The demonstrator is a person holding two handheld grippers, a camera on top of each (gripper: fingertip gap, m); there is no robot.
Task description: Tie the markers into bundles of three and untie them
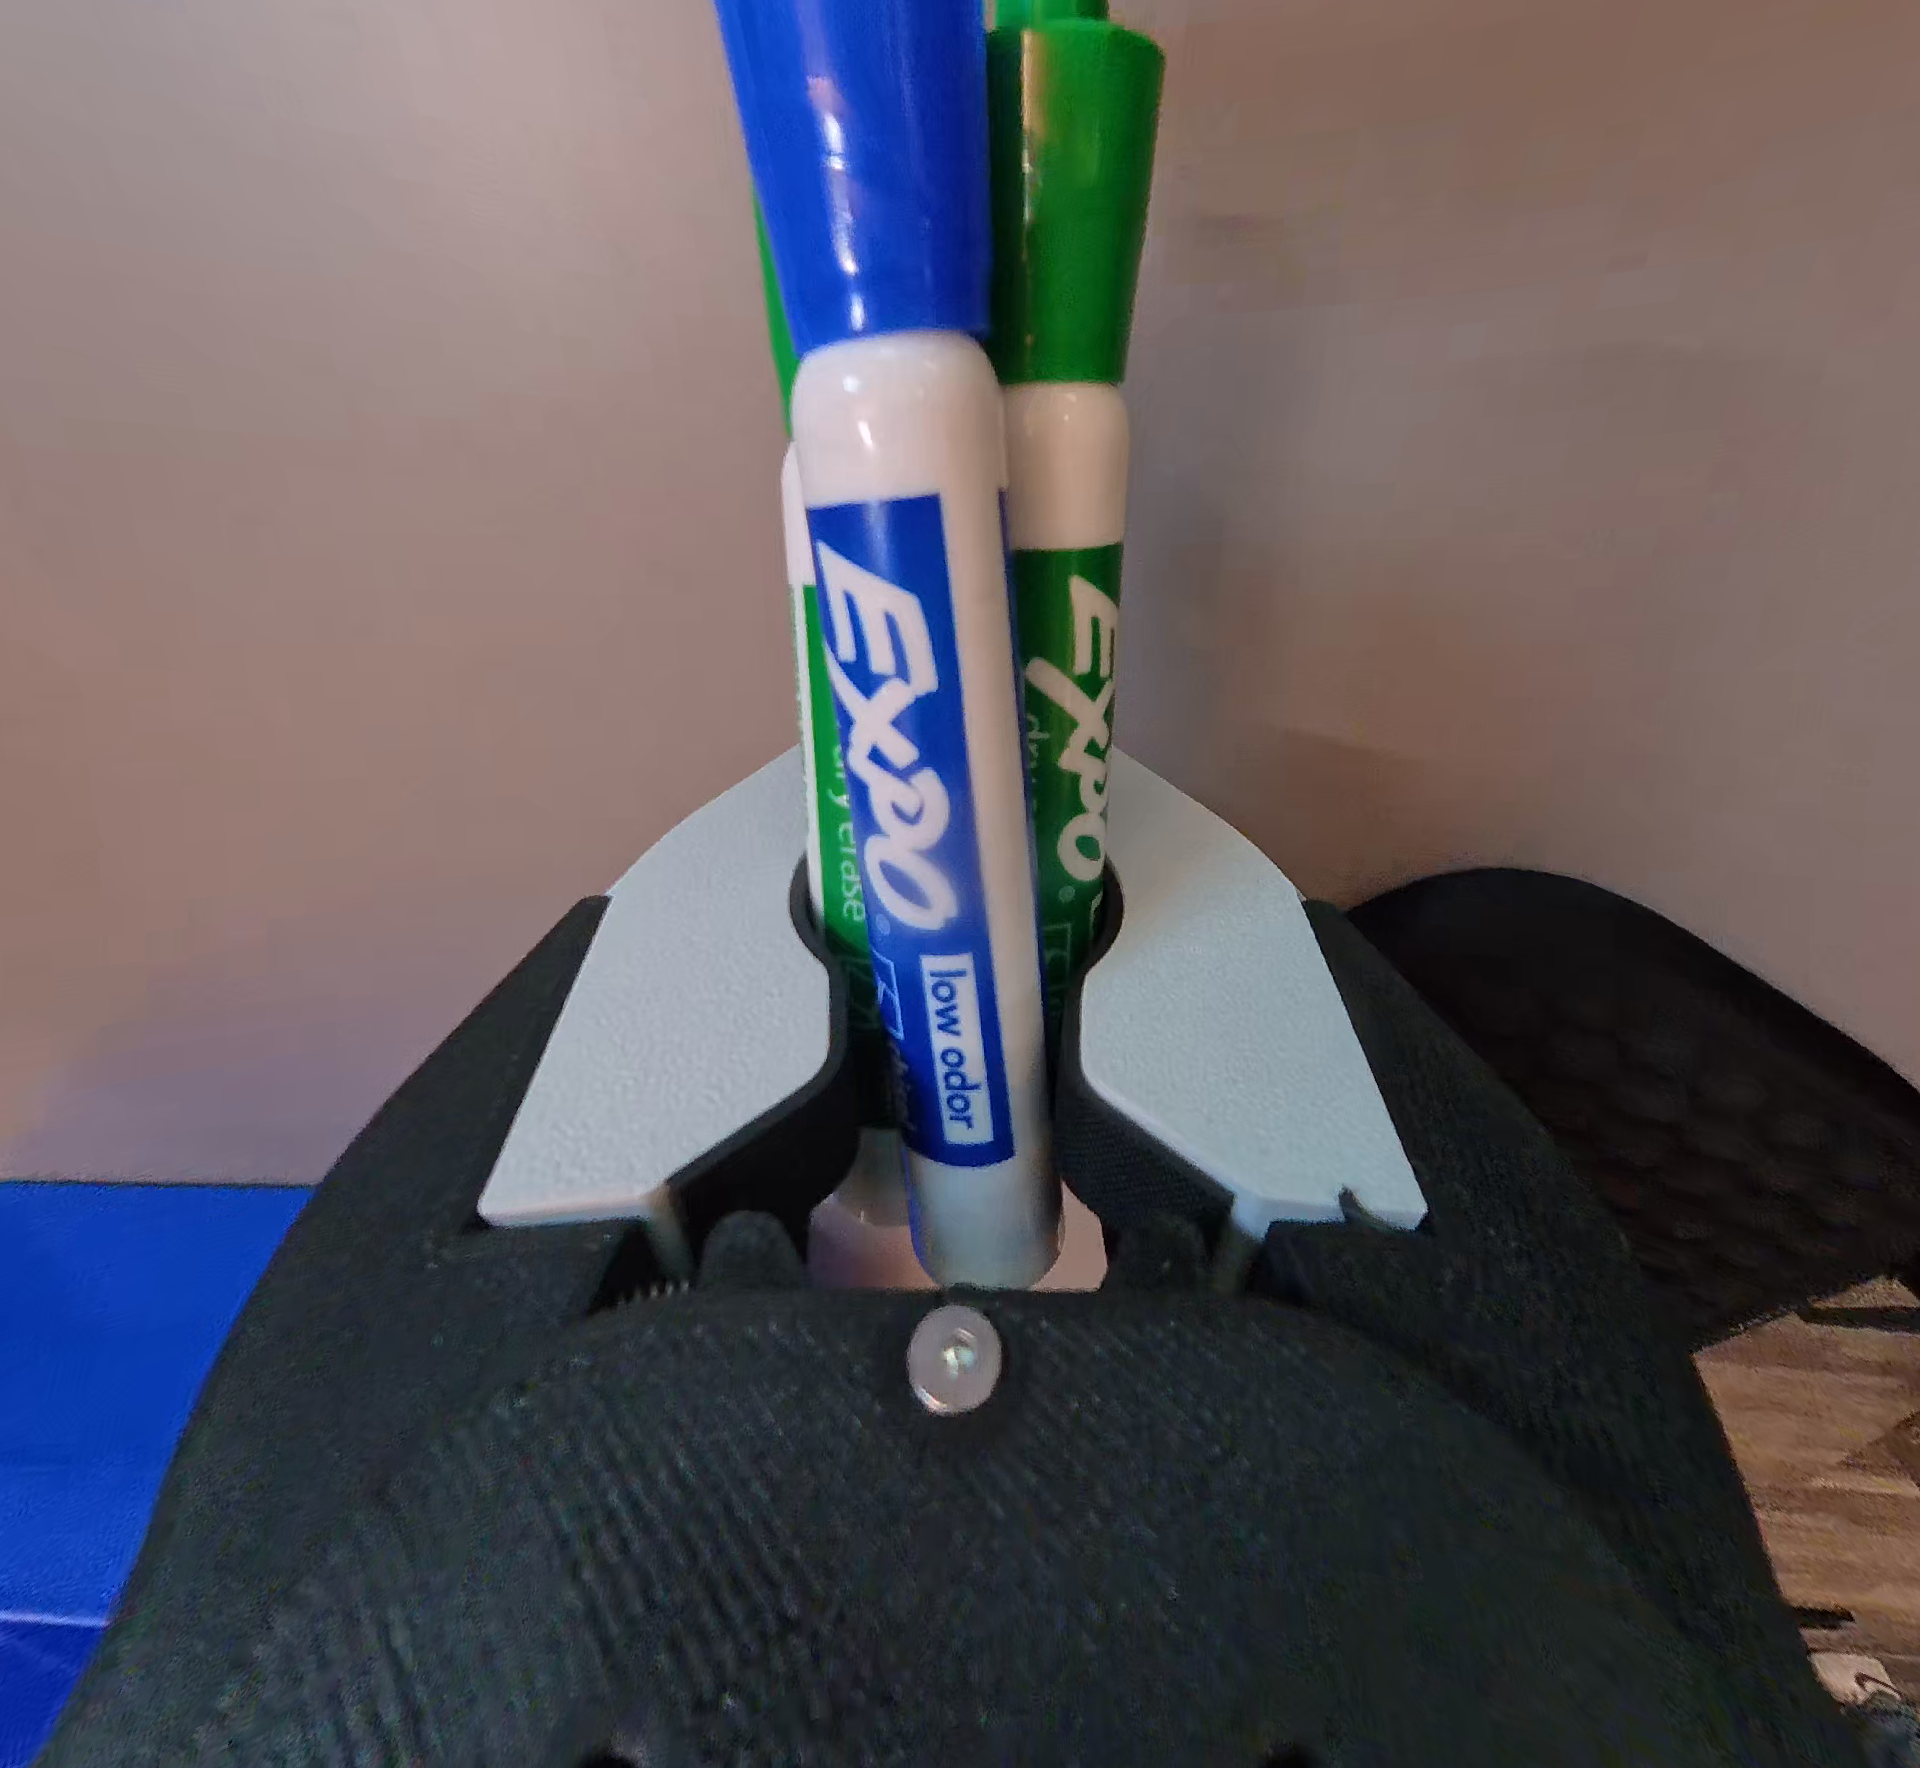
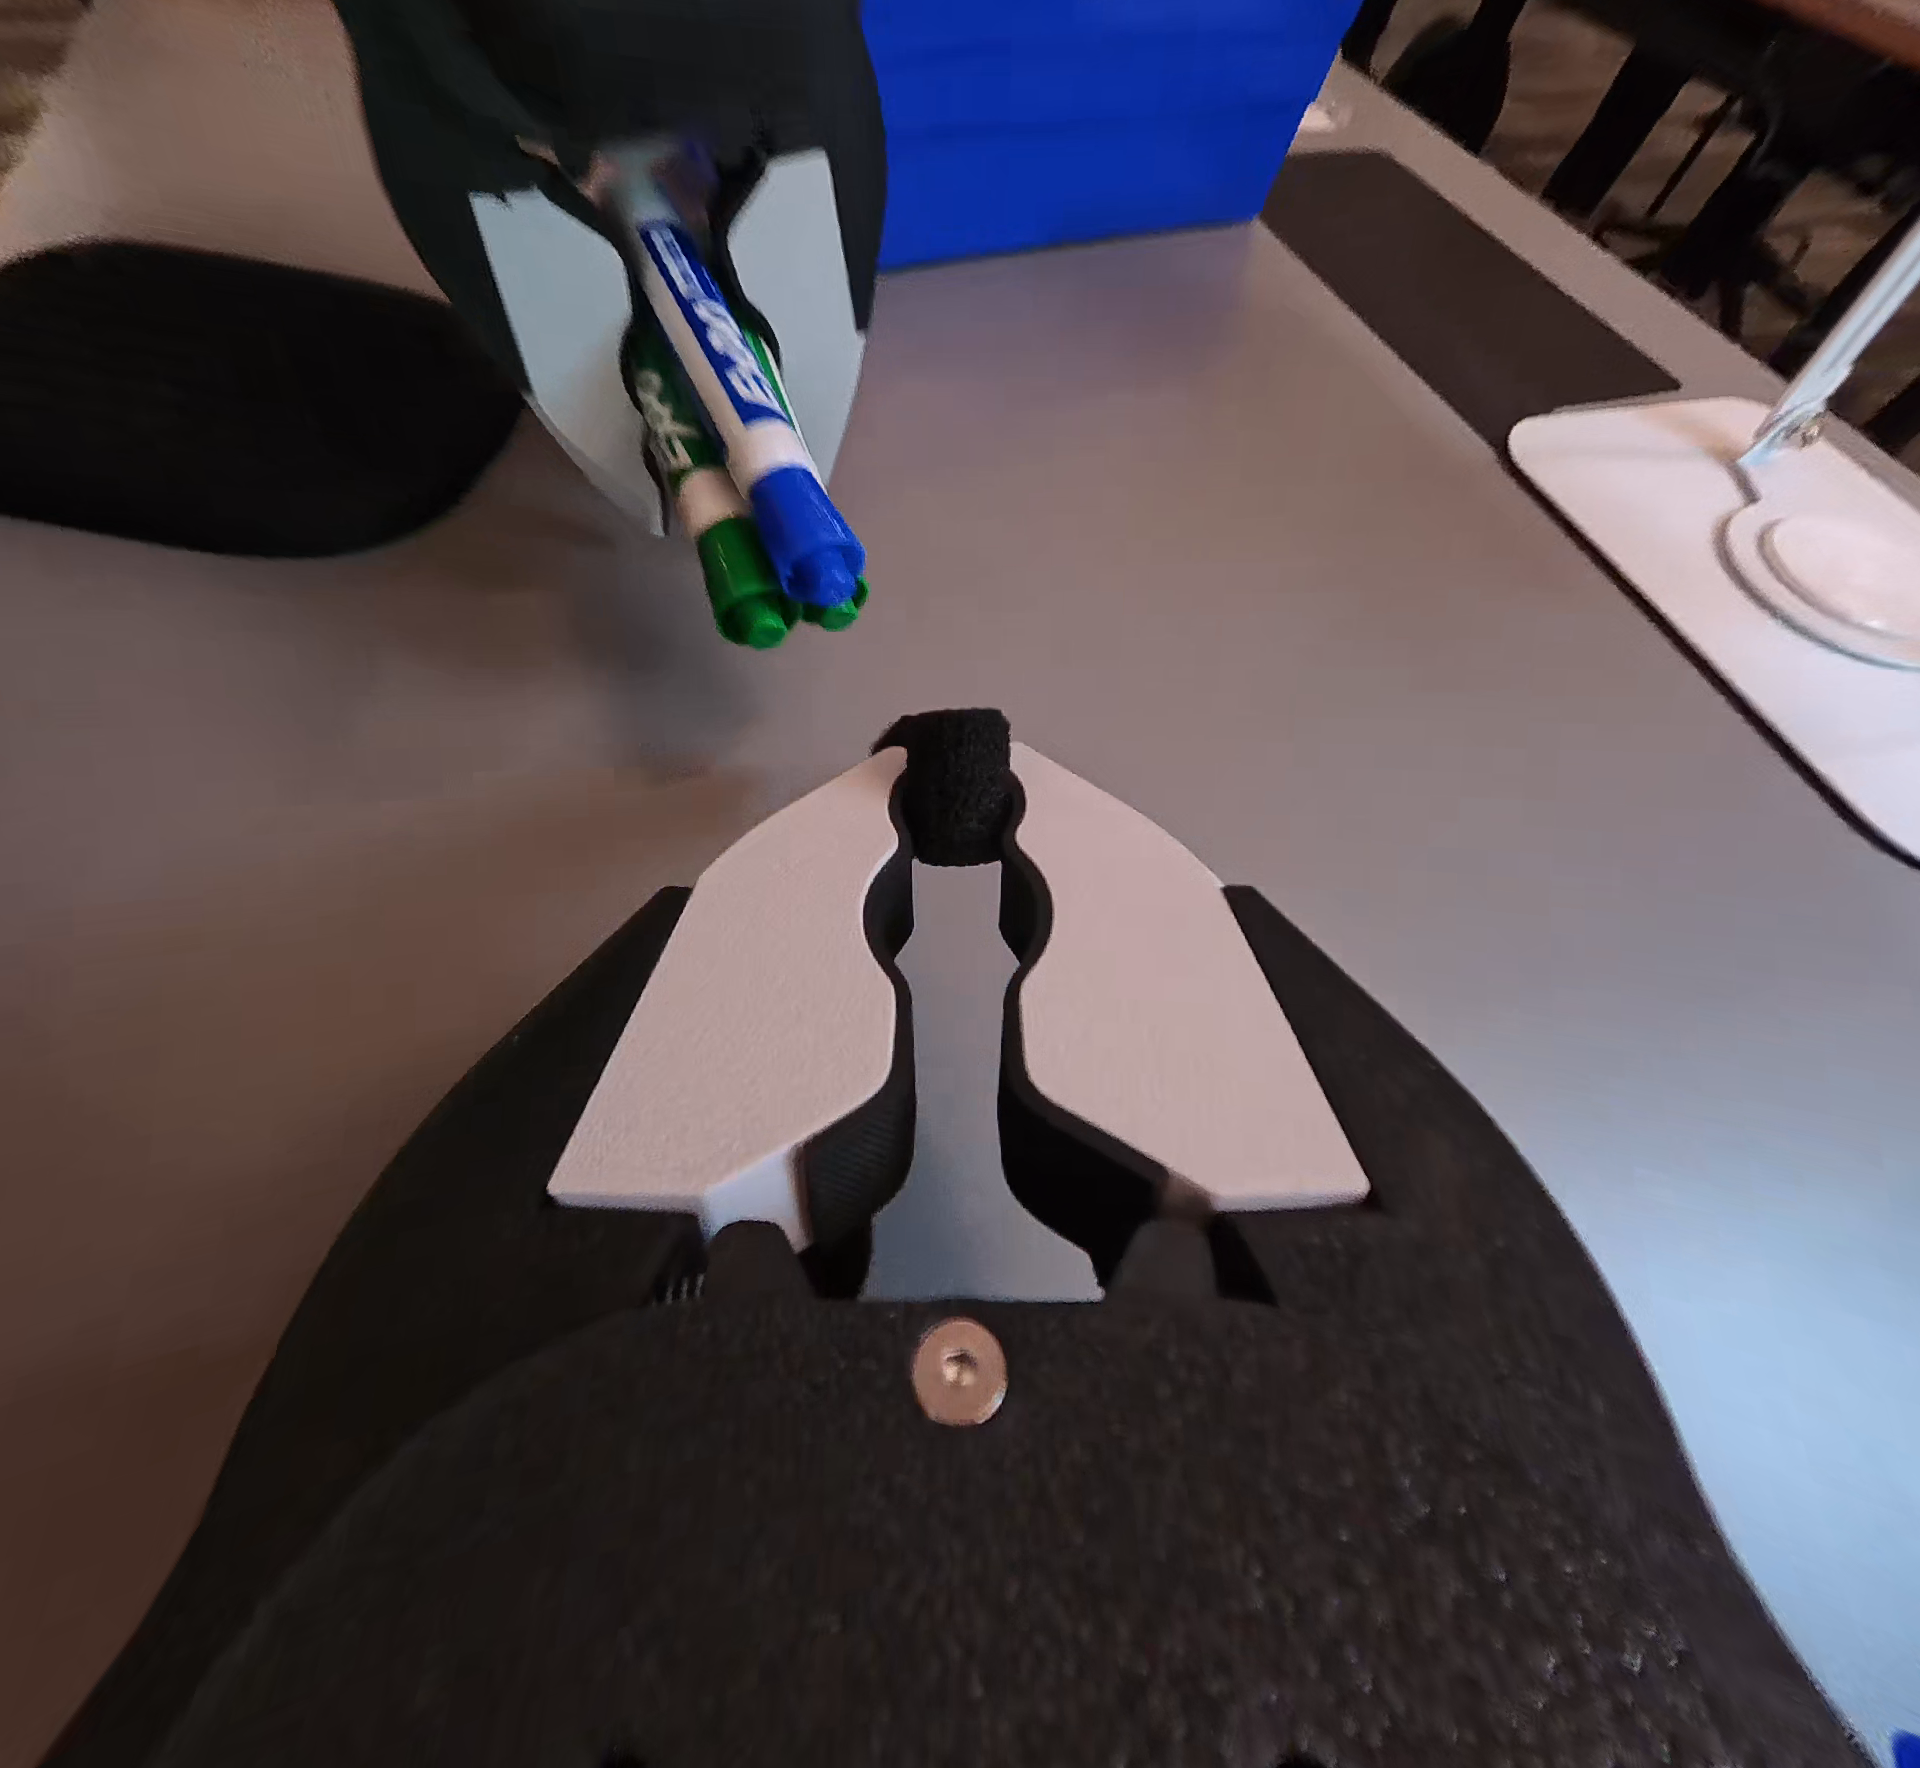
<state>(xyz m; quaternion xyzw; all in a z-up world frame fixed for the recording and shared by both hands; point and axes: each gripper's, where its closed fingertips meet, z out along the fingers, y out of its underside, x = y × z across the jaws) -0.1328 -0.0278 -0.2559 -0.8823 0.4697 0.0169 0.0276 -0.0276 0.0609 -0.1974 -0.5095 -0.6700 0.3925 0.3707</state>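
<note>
My left gripper (image 1: pixel 951 845) is shut on three markers: a blue-capped marker (image 1: pixel 904 513) in front and two green-capped markers (image 1: pixel 1070 430) behind it, caps pointing away from me. The same gripper (image 2: pixel 717 471) shows in the right wrist view at upper left, holding the blue marker (image 2: pixel 769 461) and the green markers (image 2: pixel 727 565) above the grey table (image 2: pixel 1195 575), caps toward my right gripper. My right gripper (image 2: pixel 951 783) is shut on a small black fabric strap (image 2: pixel 951 788) at its fingertips, a short way in front of the marker caps.
A blue bin (image 2: pixel 1081 56) stands at the back of the table. A black roll of material (image 2: pixel 208 399) lies at left. A white lamp base (image 2: pixel 1745 555) sits at right beside a black mat (image 2: pixel 1455 284). Chairs and another table stand beyond. One gripper's finger ends stand about 15 cm off the other's.
</note>
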